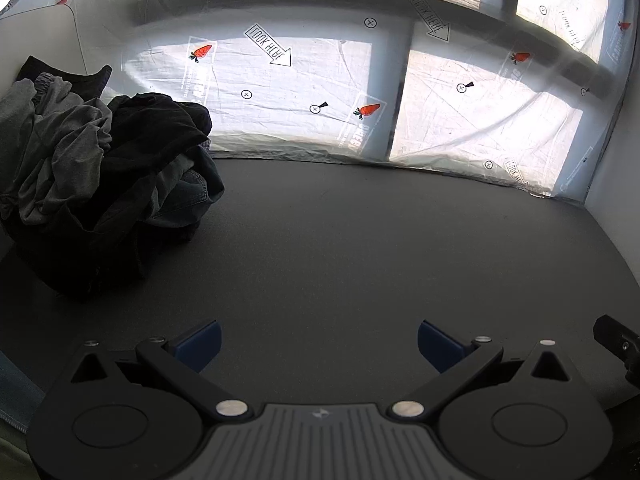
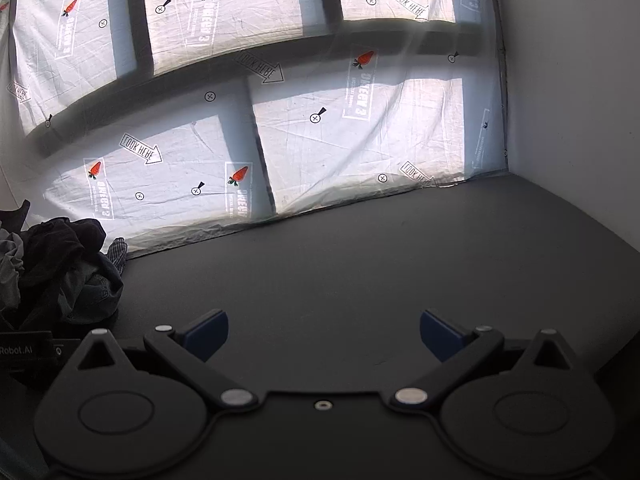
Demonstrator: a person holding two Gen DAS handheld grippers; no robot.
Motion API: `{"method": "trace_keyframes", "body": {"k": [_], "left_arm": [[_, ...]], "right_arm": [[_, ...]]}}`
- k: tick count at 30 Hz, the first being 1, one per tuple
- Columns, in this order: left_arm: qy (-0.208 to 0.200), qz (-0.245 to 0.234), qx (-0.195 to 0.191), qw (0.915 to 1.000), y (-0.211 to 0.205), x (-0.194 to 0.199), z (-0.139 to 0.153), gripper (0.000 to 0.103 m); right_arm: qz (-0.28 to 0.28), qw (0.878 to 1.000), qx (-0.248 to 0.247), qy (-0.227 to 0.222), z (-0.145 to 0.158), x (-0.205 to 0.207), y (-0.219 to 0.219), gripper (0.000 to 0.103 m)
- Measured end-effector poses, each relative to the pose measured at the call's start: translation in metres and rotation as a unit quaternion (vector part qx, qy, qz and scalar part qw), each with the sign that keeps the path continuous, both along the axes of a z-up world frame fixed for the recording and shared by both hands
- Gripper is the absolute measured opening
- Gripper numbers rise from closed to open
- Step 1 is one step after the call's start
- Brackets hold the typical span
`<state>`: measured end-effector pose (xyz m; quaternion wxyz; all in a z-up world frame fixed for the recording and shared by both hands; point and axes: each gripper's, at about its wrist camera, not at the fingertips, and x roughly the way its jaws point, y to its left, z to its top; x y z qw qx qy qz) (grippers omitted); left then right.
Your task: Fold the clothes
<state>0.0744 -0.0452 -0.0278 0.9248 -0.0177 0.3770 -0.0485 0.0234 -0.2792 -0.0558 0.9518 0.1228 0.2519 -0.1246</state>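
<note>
**Clothes heaped at far left of table; both tongs spread and empty**

The pile of clothes [image 1: 100, 184] is lying crumpled at the far left of the dark table [image 1: 360, 248], black and grey garments tangled together, one fold looking like denim though the shadow is making that uncertain. The left wrist view is showing the heap in full. The right wrist view is catching only its right edge [image 2: 60, 268], but is revealing a small checked scrap of cloth [image 2: 117, 251] poking out at the back, barely readable in the other view.

The left gripper [image 1: 318, 346] is hovering over bare tabletop, jaws spread wide, blue pads [image 1: 200, 344] gripping nothing. The right gripper [image 2: 324, 334] is likewise released and empty, well apart from the pile. Nothing is lying between either tool and the clothes.

A translucent plastic sheet [image 1: 300, 92], printed with carrots and "LOOK HERE" arrows, is hanging behind the table with daylight and window-frame shadows showing through. A plain white wall [image 2: 572, 100] is closing the right side.
</note>
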Motion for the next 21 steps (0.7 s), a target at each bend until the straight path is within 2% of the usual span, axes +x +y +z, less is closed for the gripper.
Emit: {"method": "trace_keyframes", "body": {"k": [5, 10, 15, 21], "left_arm": [[0.032, 0.01, -0.045, 0.9984, -0.025, 0.036, 0.002, 0.103], [0.025, 0.054, -0.037, 0.9976, -0.025, 0.072, 0.008, 0.103], [0.041, 0.108, -0.058, 0.9916, 0.012, 0.107, 0.01, 0.103], [0.021, 0.17, -0.062, 0.9832, 0.089, 0.144, 0.019, 0.102]], "right_arm": [[-0.01, 1.0, 0.005, 0.021, 0.001, 0.049, -0.047, 0.103], [0.006, 0.999, 0.018, 0.033, -0.008, 0.101, -0.076, 0.103], [0.022, 0.997, 0.026, 0.069, -0.031, 0.15, -0.081, 0.103], [0.021, 0.995, 0.042, 0.086, -0.051, 0.2, -0.054, 0.103]]}}
